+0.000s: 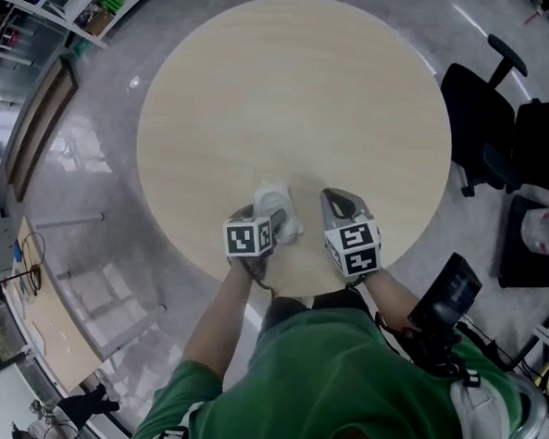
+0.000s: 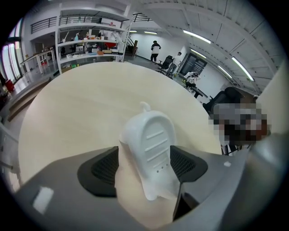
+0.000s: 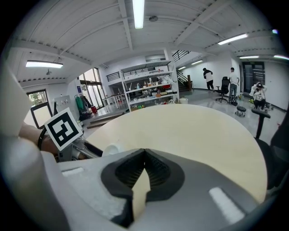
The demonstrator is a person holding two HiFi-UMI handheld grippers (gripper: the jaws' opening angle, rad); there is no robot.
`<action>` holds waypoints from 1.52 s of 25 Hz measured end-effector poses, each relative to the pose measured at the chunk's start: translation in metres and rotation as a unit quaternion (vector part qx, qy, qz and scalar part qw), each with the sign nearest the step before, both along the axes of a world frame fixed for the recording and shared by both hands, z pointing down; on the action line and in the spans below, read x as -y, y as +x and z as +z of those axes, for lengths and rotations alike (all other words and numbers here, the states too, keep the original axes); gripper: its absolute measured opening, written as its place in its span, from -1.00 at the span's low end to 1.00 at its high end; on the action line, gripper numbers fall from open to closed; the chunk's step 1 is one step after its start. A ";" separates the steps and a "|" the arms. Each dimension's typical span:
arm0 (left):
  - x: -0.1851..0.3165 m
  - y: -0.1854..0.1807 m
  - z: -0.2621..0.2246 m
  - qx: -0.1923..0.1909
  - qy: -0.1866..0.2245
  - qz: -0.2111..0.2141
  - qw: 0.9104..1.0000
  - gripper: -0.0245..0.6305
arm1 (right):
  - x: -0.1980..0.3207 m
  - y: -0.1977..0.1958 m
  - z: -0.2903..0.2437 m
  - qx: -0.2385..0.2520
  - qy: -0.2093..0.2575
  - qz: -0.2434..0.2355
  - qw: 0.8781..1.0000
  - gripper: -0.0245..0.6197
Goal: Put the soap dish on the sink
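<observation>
In the left gripper view, released left claw (image 2: 145, 167) straddles soap dish (image 2: 151, 142); right claw (image 3: 143, 154) clenched

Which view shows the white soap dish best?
The left gripper view: the soap dish fills the centre, ribs and drain holes clear. The head view shows a small white shape partly behind the left gripper; the right gripper view, at most a sliver.

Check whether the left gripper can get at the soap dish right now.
Probably yes: the white soap dish lies on the round table right between the open jaws of the left gripper, with nothing in the way.
</observation>
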State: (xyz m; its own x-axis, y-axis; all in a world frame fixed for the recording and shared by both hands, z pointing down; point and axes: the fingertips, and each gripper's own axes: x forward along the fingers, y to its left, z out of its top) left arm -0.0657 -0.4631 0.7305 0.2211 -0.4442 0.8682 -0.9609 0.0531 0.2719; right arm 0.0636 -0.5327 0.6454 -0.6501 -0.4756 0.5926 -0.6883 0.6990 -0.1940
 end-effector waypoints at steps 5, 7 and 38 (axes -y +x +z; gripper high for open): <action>-0.001 -0.011 -0.018 0.031 0.045 -0.011 0.998 0.13 | -0.003 -0.004 -0.004 0.001 0.006 -0.009 1.000 -0.91; -0.001 -0.013 -0.025 0.042 0.068 -0.015 0.997 0.08 | -0.004 -0.005 -0.005 0.001 0.008 -0.012 1.000 -0.91; -0.101 0.008 -0.225 0.050 0.420 -0.016 0.906 -0.91 | -0.131 -0.028 -0.124 0.028 0.138 -0.005 0.990 -0.91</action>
State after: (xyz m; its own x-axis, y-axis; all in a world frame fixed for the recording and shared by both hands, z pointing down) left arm -0.0580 -0.3623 0.5056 0.1353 -0.9623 0.2358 -0.9846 -0.1041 0.1402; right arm 0.0353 -0.4018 0.5214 -0.6835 -0.6081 0.4039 -0.6748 0.7373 -0.0319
